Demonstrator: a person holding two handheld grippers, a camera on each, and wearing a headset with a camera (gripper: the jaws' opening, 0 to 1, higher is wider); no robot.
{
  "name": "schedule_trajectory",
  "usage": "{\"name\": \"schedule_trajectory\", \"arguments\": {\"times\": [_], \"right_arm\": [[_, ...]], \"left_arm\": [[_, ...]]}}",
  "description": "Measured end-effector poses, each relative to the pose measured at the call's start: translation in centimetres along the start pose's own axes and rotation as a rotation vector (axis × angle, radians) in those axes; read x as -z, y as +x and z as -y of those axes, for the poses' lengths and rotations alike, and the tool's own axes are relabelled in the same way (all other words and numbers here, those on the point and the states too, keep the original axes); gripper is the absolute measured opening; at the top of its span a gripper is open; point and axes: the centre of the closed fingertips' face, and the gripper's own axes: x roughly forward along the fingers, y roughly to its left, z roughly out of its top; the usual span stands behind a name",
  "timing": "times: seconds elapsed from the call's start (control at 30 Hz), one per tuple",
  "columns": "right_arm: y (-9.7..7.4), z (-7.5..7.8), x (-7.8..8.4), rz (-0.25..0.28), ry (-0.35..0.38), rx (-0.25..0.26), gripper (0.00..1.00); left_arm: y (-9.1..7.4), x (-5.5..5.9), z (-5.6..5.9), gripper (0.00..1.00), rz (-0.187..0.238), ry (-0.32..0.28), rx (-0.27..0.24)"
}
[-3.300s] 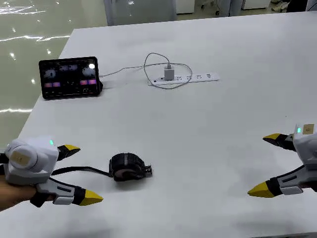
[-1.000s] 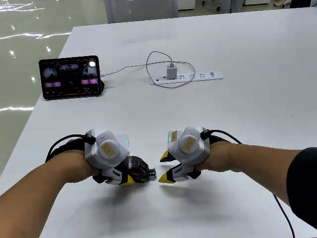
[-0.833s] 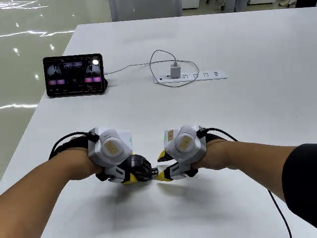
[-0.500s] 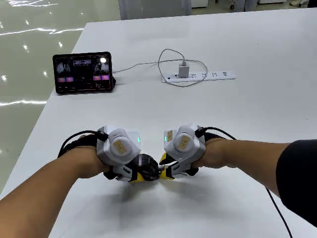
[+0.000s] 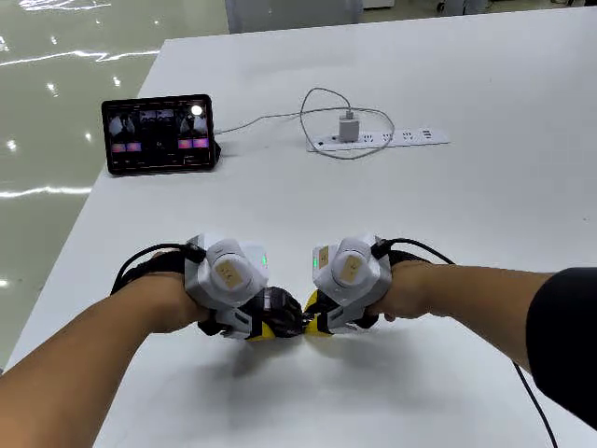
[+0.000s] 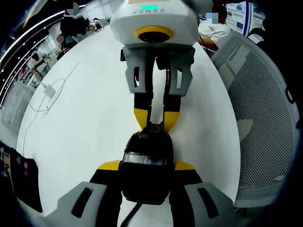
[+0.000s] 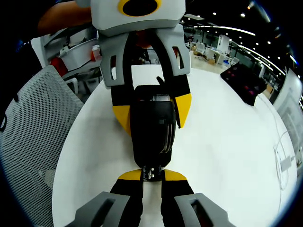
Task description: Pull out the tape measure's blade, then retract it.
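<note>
Black tape measure | left tongs clamped on it | right tongs pinching blade hook

1. The left gripper has a rounded white-grey housing, a tan square label, a green light, and black jaws tipped yellow.
2. The right gripper matches it; "KENSE" marks its front.
3. A black cable loops from each gripper's rear.
4. A dark sleeve covers the right upper arm.

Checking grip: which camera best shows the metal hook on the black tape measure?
Right gripper view: the metal hook sits between the right gripper's tips. Left gripper view: the black tape measure in the left gripper hides it. Head view: both cover it.
</note>
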Motion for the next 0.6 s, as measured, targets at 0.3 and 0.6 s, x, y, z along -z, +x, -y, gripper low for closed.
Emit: {"name": "schedule_trajectory", "arguments": {"times": [0.3,0.6], "right_arm": [[-0.31,0.18,0.2,0.006,0.024,-0.004,0.1],[-0.44,0.11,0.3,0.002,0.035,0.001,0.1]], "left_arm": [[0.02,-0.04,-0.12,0.33,0.017,-0.01,-0.002],[0.01,-0.09,-0.08,0.33,0.027,-0.01,-0.003]]}}
